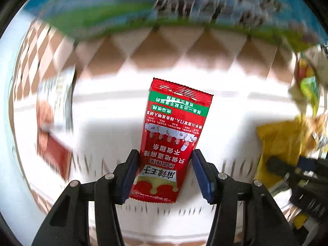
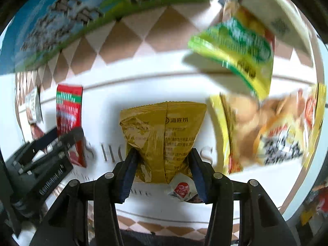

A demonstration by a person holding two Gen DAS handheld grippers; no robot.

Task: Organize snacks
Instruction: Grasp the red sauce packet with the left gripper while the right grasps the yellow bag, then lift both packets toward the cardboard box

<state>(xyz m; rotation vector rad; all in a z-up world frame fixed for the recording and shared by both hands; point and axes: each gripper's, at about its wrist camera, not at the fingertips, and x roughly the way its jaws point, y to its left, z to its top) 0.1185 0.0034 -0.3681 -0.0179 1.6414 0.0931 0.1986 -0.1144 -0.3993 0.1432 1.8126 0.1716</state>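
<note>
My left gripper [image 1: 165, 174] is shut on a red snack packet [image 1: 174, 135] with green band and white print, holding it above a white tray [image 1: 106, 127]. The packet also shows in the right wrist view [image 2: 68, 112], with the left gripper [image 2: 47, 149] below it. My right gripper [image 2: 162, 168] is shut on a mustard-yellow snack bag [image 2: 164, 135], also held over the tray [image 2: 143, 86]. That bag and the right gripper [image 1: 291, 170] show at the right of the left wrist view, the bag [image 1: 280, 141] blurred.
A green-yellow packet [image 2: 242, 49] and an orange-yellow chip bag [image 2: 272, 131] lie at the tray's right. A white-red packet [image 1: 55, 119] lies at its left. A small red-white sachet [image 2: 182, 188] sits under the right fingers. A blue-green box [image 1: 143, 6] stands behind on the checkered cloth.
</note>
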